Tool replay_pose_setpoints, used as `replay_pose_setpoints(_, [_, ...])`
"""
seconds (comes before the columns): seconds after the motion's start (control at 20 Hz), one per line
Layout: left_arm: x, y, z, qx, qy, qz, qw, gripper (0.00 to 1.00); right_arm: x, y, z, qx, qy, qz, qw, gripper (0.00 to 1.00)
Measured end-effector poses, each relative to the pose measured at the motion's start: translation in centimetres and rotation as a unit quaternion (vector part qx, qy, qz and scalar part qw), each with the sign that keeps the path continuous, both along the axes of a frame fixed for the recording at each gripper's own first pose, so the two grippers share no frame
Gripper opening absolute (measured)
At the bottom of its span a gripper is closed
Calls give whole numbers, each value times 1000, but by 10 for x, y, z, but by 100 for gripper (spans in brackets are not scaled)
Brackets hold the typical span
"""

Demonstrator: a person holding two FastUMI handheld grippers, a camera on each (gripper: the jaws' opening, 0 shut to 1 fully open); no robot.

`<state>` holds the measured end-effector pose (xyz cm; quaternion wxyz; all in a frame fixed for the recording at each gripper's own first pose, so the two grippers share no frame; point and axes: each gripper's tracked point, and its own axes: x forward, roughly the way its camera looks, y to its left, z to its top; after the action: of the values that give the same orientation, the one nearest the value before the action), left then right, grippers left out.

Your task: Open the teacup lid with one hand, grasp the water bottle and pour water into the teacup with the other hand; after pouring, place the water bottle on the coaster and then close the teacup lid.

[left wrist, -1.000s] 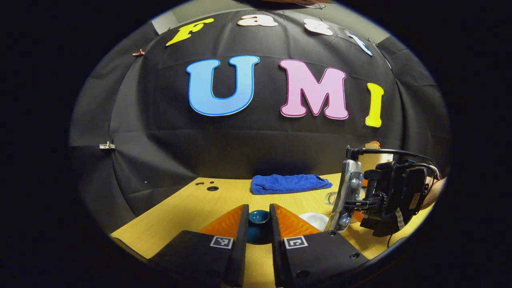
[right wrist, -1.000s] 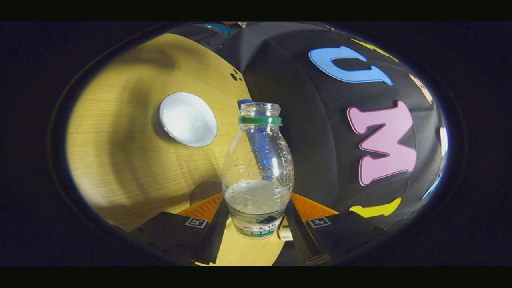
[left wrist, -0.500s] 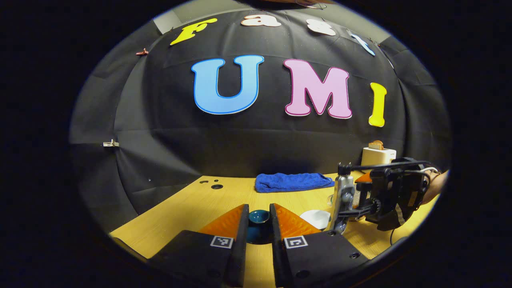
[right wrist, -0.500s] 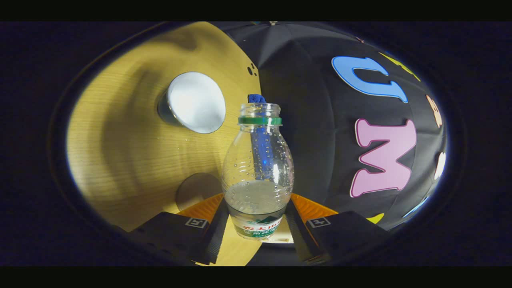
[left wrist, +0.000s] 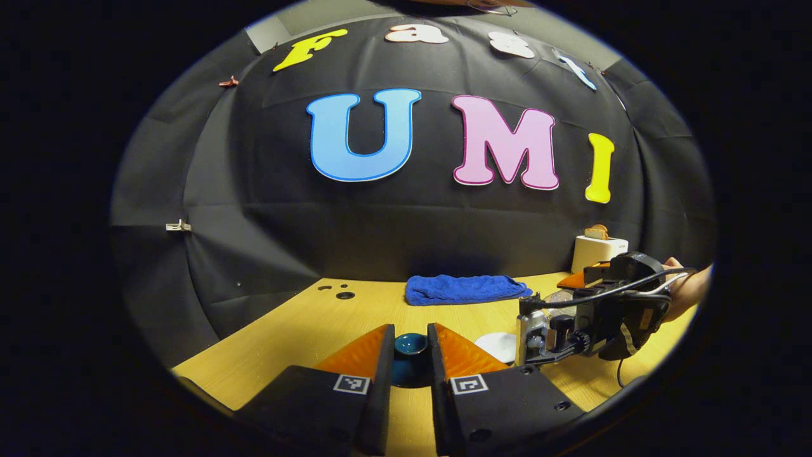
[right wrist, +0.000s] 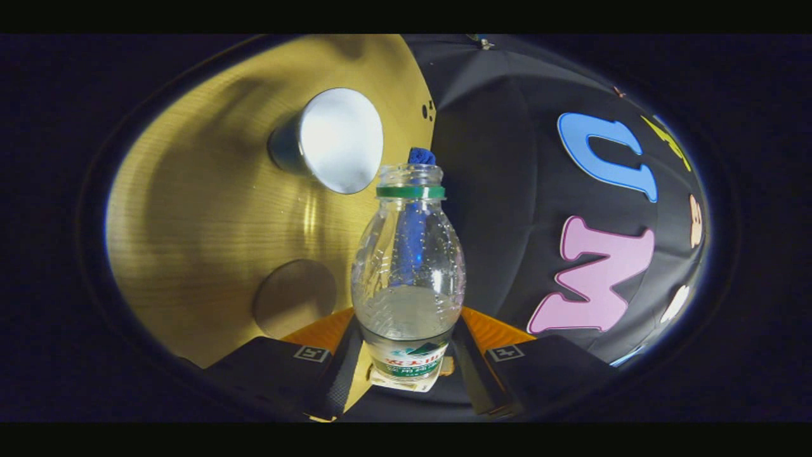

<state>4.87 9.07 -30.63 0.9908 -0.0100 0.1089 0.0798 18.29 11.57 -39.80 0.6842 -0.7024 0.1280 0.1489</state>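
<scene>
In the left gripper view, the teacup lid [left wrist: 410,346] is being gripped between the fingers of the left tool [left wrist: 409,362], above the counter [left wrist: 298,330]. A folded towel [left wrist: 466,289] is being seen behind it, against the booth wall. To the right, the right tool [left wrist: 571,320] is being held just beside the teacup [left wrist: 501,346]. In the right gripper view, the water bottle [right wrist: 408,273] is being clamped between the tool's fingers, with the teacup [right wrist: 333,141] lying to its upper left and the coaster [right wrist: 295,298] to its lower left.

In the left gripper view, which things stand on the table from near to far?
Teal teacup lid between the hand-held gripper's fingers → white teacup → blue towel → white toaster at the wall.
</scene>
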Motion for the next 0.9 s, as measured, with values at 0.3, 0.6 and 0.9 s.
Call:
replay_pose_setpoints(0.3, [0, 1, -4, -1, 2, 2, 1000, 32, 5, 0, 7, -30, -17, 26, 999, 75])
replay_pose_setpoints(0.6, [0, 4, -2, 1, 1, 4, 1000, 27, 11, 3, 16, -45, -39, 43, 997, 75])
replay_pose_setpoints(0.9, [-3, 6, -1, 3, -1, 6, 1000, 31, 19, 4, 23, -60, -53, 55, 995, 75])
